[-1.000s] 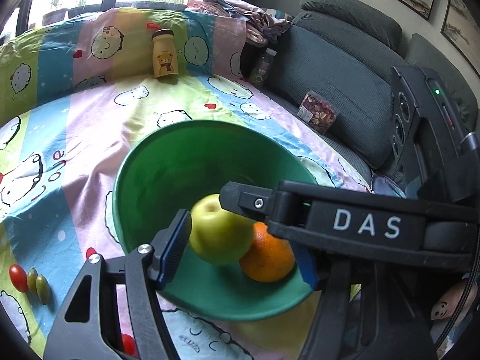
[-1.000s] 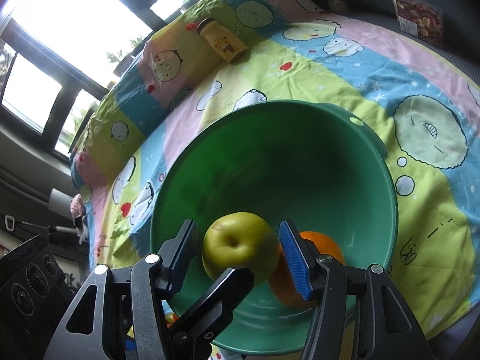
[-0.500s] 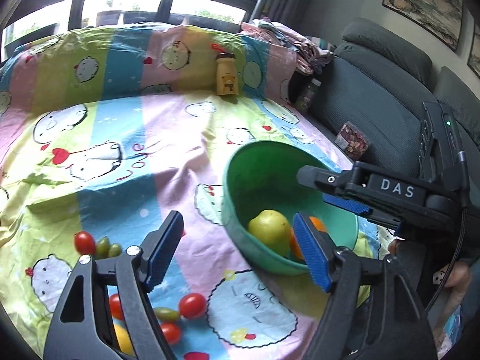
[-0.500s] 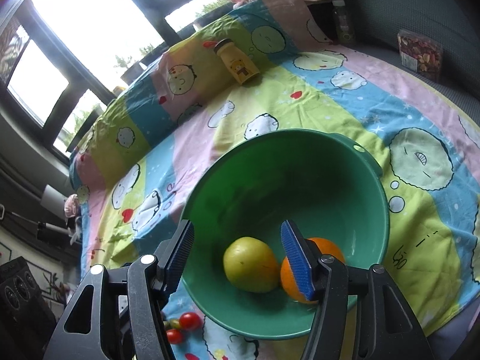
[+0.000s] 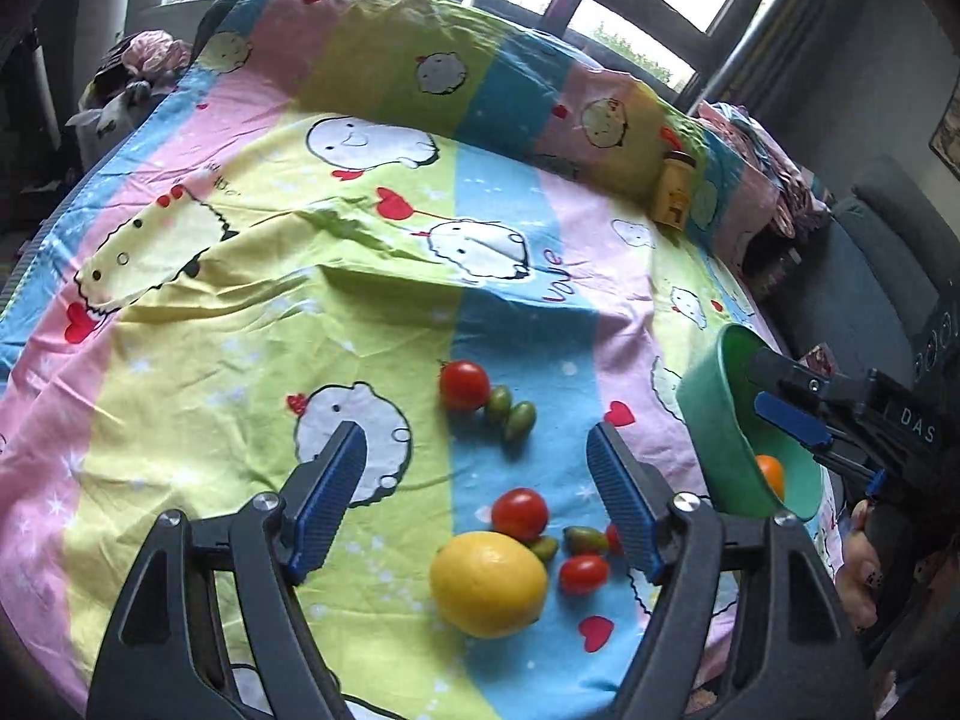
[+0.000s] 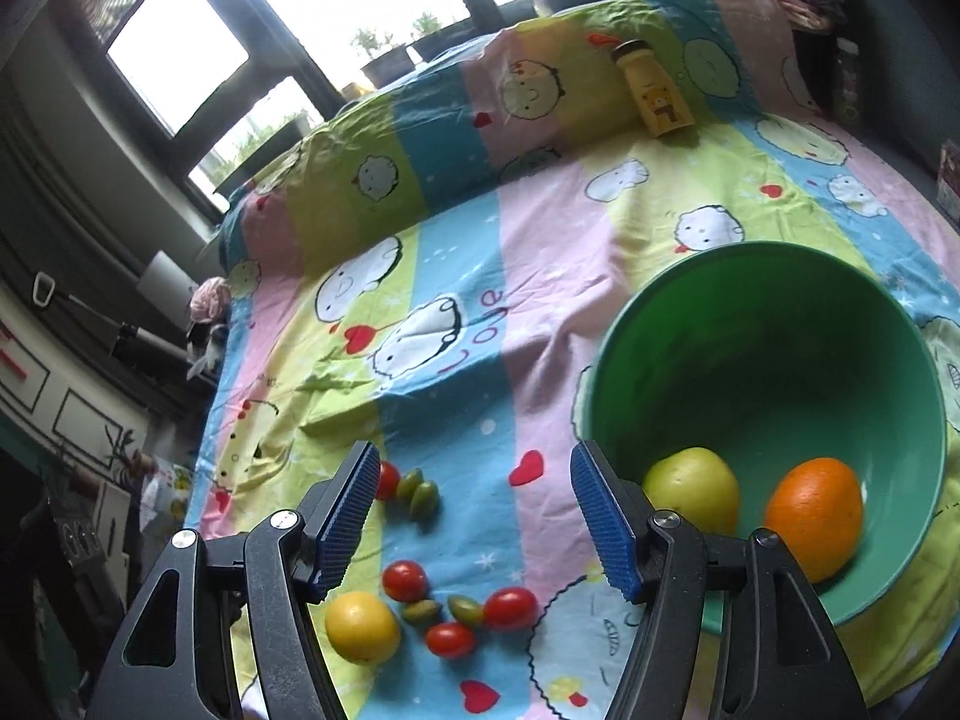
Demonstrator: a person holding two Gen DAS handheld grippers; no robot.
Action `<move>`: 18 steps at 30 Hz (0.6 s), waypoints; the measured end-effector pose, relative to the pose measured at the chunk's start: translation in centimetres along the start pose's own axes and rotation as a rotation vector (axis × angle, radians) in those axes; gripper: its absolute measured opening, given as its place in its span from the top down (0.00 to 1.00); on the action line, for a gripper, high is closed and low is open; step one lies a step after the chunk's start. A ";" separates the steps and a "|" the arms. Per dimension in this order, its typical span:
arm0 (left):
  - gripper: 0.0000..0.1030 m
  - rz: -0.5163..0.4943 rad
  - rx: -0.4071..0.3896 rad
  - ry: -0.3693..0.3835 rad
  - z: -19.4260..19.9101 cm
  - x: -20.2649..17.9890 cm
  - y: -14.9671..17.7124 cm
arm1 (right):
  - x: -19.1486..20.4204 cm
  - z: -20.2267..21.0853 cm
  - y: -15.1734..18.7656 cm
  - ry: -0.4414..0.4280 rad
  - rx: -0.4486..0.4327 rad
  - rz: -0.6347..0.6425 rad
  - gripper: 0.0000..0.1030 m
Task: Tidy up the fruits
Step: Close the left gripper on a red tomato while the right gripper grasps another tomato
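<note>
Lemon (image 5: 487, 583): lies on the striped cartoon bedsheet (image 5: 240, 324), near its front edge, touching a red cherry tomato (image 5: 519, 514). Likely firm and fairly heavy, with a waxy round skin that can roll. You should take it across its widest middle, pads square on either side.

Cherry tomatoes, red and green: one cluster beside the lemon, a second trio (image 5: 486, 399) further in toward the sheet's middle. Probably light, thin-skinned and easily burst; close on each only gently, one at a time.

Green bowl (image 6: 780, 396): sits toward the sheet's right edge and already carries a green apple (image 6: 690, 495) and an orange (image 6: 815, 516), apart from each other. Both look hard enough for a firm grip.

Left gripper (image 5: 477, 498): your fingers stand wide apart and empty, hovering above the lemon's cluster.

Right gripper (image 6: 474, 519): jaws are opening, nothing between them; the right-hand finger (image 6: 603, 525) overlaps the bowl's near rim in view.

Yellow bear-print bottle (image 6: 654, 97): at the sheet's far edge, not a fruit.
</note>
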State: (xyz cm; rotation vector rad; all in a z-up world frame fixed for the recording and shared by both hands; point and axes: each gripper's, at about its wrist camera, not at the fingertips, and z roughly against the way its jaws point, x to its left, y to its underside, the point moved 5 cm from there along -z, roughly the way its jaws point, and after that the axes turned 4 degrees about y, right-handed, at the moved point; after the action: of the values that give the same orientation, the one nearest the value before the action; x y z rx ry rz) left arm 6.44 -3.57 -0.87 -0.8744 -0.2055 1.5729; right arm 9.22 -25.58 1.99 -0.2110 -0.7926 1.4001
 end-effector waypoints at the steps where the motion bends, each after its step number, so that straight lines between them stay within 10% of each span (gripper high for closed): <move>1: 0.26 0.012 0.003 -0.016 -0.1 0.6 0.0 | 0.5 -0.6 0.2 -0.006 0.015 0.013 0.35; 14: 0.33 0.061 0.068 0.010 -3.1 3.0 -0.5 | 4.6 -5.9 3.4 -0.102 0.203 0.102 0.36; 18: 0.38 0.093 0.064 0.007 -3.9 3.5 -2.1 | 5.0 -6.8 4.8 -0.102 0.255 0.140 0.51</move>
State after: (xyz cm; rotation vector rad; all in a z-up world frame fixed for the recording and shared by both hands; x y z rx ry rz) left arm 10.71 -1.25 -3.82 -0.8501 -0.1104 1.6529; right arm 9.39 -17.87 -3.85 0.0030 -0.6841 1.6396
